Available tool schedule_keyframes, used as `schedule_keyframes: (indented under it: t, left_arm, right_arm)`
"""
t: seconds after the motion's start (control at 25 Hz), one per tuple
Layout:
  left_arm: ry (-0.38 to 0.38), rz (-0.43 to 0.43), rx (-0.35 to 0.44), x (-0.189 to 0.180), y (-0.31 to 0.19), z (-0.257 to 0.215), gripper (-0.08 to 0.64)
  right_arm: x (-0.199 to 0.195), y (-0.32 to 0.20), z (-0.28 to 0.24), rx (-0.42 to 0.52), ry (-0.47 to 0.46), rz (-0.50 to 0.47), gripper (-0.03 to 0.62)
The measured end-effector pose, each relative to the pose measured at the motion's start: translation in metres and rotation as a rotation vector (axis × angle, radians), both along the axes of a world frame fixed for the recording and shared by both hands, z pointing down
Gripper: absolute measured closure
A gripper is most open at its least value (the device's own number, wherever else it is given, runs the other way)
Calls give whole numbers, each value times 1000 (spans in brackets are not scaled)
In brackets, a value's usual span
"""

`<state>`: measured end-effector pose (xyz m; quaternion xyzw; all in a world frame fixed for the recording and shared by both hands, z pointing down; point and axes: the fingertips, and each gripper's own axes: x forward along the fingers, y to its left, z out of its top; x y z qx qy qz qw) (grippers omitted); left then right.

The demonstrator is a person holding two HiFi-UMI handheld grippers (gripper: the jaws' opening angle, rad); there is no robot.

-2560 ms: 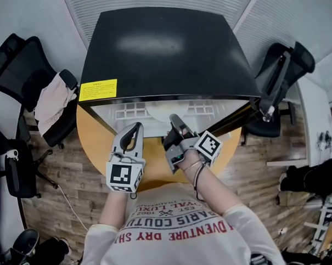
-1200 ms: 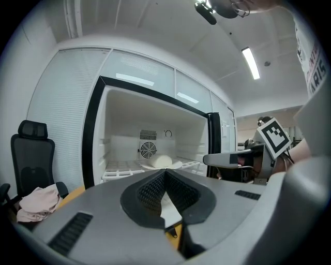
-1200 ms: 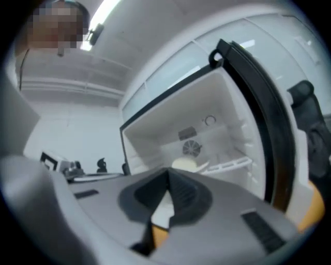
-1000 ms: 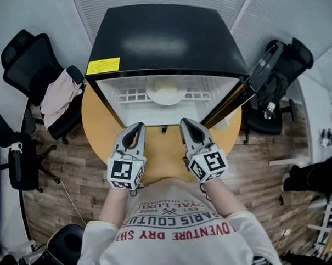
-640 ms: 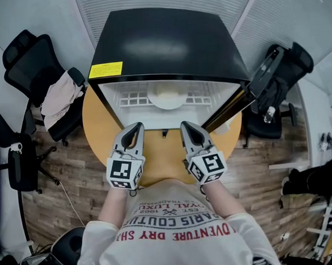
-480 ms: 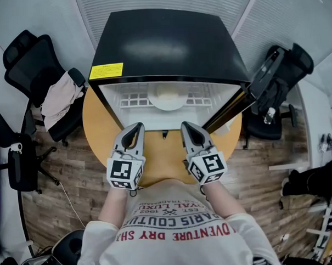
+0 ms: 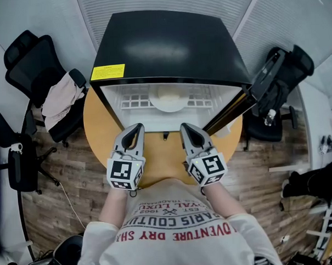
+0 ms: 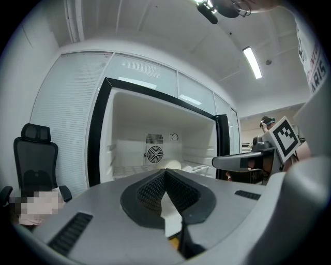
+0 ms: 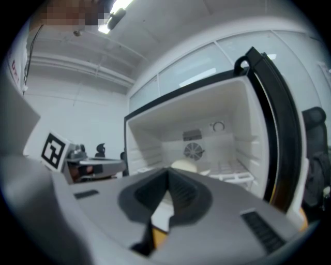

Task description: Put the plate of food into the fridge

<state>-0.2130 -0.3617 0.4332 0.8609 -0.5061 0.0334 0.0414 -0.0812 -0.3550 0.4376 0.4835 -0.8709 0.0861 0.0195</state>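
A small black fridge (image 7: 168,49) stands open on a round wooden table (image 7: 100,132). Inside, a white plate with a pale mound of food (image 7: 169,101) rests on the white wire shelf; the same food (image 8: 173,165) shows in the left gripper view, and the food (image 9: 183,165) in the right gripper view. My left gripper (image 7: 136,128) and right gripper (image 7: 186,127) hover side by side over the table, just in front of the fridge's opening. Both point at it, jaws closed together with nothing between them.
The fridge door (image 7: 236,107) stands swung out to the right. A black office chair (image 7: 28,64) with a pale cloth (image 7: 60,101) draped on it is at the left; another black chair (image 7: 282,80) is at the right. Wood floor surrounds the table.
Since the earliest frame my right gripper has drawn back from the fridge and levelled out beside the left one. Over the last second both grippers stay almost still.
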Motion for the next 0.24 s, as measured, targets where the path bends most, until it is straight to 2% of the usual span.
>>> schedule_keyframes:
  t: [0.24]
  left_arm:
    - [2,0,-10,-3,0,1,531]
  right_arm:
    - [-5,0,1,-25,-26,-7,565]
